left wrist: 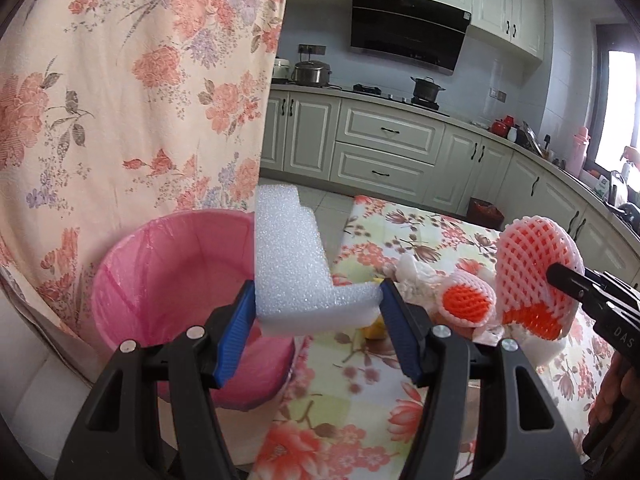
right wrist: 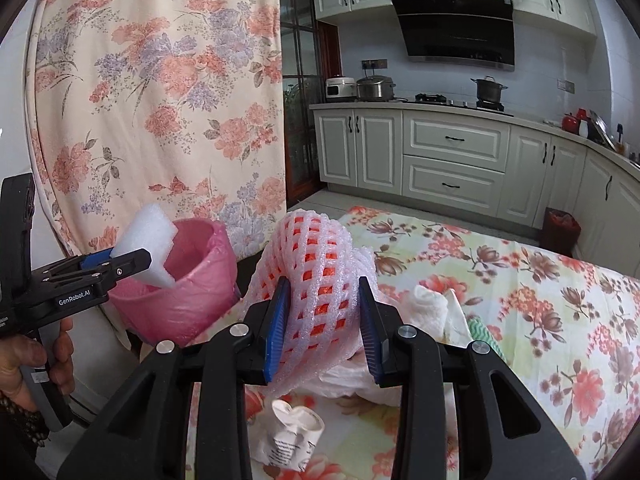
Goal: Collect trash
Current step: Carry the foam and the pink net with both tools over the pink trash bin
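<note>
My left gripper point(left wrist: 317, 294) is shut on a white L-shaped foam block point(left wrist: 290, 256), held up beside the rim of a pink-lined trash bin point(left wrist: 168, 264). In the right wrist view the same left gripper point(right wrist: 132, 262) holds the foam block point(right wrist: 150, 240) over the near edge of the bin point(right wrist: 188, 288). My right gripper point(right wrist: 325, 300) is shut on a pink and orange foam fruit net point(right wrist: 316, 264), lifted above the table. That fruit net point(left wrist: 536, 264) hangs at the right of the left wrist view, pinched by the right gripper's fingers point(left wrist: 568, 278).
The table has a floral cloth point(right wrist: 540, 300) with a crumpled white tissue point(right wrist: 432, 308), a crushed paper cup point(right wrist: 294, 440) and a second small fruit net point(left wrist: 466, 300). A floral curtain point(right wrist: 160, 100) hangs behind the bin. Kitchen cabinets point(right wrist: 452, 160) line the far wall.
</note>
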`<state>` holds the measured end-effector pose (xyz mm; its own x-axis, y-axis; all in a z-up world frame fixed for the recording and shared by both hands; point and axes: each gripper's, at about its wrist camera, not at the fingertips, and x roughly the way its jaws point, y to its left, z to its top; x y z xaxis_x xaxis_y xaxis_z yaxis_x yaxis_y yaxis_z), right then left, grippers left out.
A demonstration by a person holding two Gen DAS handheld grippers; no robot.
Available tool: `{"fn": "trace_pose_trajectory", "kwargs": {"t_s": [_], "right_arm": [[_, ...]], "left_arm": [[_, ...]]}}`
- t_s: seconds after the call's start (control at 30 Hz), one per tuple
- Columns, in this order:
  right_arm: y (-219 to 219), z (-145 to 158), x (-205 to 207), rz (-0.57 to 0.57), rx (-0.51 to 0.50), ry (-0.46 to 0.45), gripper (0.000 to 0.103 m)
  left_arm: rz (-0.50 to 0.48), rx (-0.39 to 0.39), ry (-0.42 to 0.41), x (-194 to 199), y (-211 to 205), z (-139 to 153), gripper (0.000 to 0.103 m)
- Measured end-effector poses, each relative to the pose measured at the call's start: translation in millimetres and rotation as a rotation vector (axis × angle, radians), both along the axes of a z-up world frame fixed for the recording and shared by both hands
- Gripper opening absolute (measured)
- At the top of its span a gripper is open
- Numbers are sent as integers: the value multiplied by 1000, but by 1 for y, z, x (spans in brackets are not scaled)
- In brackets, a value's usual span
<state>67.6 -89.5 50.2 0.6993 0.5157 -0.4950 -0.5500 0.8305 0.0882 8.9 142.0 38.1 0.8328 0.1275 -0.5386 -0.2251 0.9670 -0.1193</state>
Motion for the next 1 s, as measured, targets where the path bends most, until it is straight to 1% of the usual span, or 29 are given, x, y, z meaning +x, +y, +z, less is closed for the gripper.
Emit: {"fn": "trace_pose_trajectory", "kwargs": {"t_s": [0.17,0.4,0.73,1.0], "right_arm": [[40,11,15,56,18,0,33],[106,18,29,148,23,3,33],[189,7,43,253,4,46,33],[230,-10,45,312,-26,86,33]], "left_arm": [[50,23,-12,-2,40,8,60],[79,15,-5,-2,82,7,60],[129,-24,-1,-13,121,2,60],[141,-46,4,-21,135,-3,60]]}}
